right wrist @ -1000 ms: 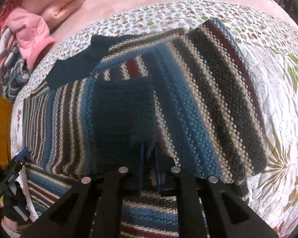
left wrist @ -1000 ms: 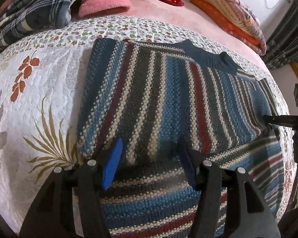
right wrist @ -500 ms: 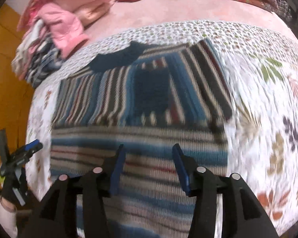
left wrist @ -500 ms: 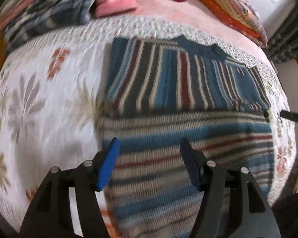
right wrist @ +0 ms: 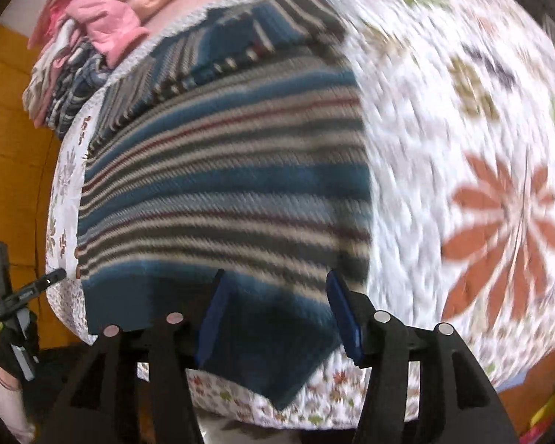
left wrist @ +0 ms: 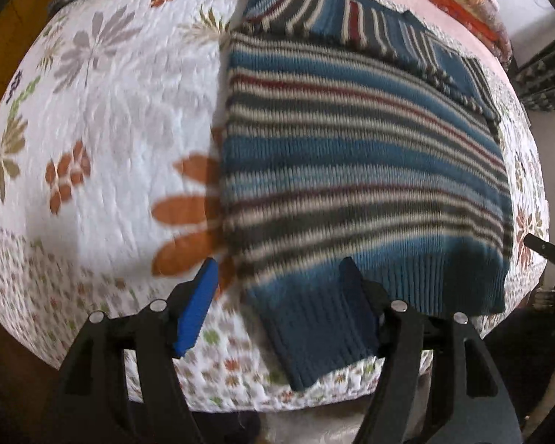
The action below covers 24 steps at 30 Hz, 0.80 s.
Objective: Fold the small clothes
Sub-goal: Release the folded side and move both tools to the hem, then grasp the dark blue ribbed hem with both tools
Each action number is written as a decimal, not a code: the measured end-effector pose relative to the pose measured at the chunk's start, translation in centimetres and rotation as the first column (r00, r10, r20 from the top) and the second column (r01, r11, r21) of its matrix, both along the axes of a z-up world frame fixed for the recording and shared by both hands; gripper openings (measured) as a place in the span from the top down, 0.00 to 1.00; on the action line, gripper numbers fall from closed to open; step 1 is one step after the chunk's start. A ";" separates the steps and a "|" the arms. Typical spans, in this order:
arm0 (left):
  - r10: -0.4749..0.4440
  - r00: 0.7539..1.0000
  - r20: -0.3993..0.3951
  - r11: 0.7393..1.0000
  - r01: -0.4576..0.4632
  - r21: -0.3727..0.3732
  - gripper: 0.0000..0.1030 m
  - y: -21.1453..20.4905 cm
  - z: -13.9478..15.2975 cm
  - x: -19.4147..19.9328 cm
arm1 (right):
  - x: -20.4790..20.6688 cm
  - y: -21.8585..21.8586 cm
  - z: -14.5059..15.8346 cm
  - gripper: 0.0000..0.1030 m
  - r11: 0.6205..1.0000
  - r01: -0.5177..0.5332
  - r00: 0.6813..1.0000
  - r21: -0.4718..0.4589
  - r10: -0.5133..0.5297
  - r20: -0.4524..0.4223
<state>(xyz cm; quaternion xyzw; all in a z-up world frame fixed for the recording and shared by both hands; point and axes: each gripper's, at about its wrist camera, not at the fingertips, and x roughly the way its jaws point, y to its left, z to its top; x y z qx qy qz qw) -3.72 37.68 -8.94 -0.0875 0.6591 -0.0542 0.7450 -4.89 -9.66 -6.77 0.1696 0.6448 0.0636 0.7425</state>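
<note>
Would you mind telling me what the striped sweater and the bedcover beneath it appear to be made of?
The striped sweater looks like a chunky knit, probably wool or acrylic yarn: stitch rows and a ribbed hem show, with a matte, fuzzy surface. The bedcover appears to be quilted cotton or a similar woven fabric, with puckered stitching lines and a printed floral pattern; the fibre itself cannot be told.
</note>
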 end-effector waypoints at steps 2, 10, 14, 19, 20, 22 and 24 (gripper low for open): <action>0.007 1.000 -0.022 1.000 -0.008 -0.009 0.34 -0.4 -0.8 -1.0 | -1.0 -0.4 -0.9 0.46 1.000 0.022 0.999 0.001 -0.022 -0.029; 0.030 0.995 -0.093 0.999 -0.032 -0.016 0.34 -0.7 -3.5 -2.8 | -3.2 -0.7 -3.2 0.46 0.999 0.044 0.994 0.015 -0.042 -0.104; 0.061 0.991 -0.120 0.998 -0.064 -0.024 0.34 -0.3 -4.7 -2.9 | -3.9 -0.7 -4.5 0.46 0.998 0.055 0.989 0.041 -0.049 -0.143; 0.084 0.989 -0.118 0.995 -0.090 -0.049 0.34 -0.3 -5.1 -2.7 | -4.0 -0.7 -4.7 0.46 0.995 0.063 0.989 0.074 -0.053 -0.135; 0.080 0.990 -0.116 0.995 -0.087 -0.055 0.35 -0.5 -5.1 -2.7 | -4.0 -0.6 -4.7 0.46 0.994 0.062 0.990 0.086 -0.050 -0.133; 0.069 0.991 -0.111 0.995 -0.077 -0.067 0.36 -0.7 -5.2 -2.8 | -3.8 0.0 -4.8 0.46 0.995 0.051 0.990 0.090 -0.039 -0.135; 0.053 0.991 -0.119 0.995 -0.063 -0.078 0.36 -1.7 -5.4 -2.8 | -3.7 0.2 -5.2 0.47 0.995 0.051 0.989 0.082 -0.038 -0.143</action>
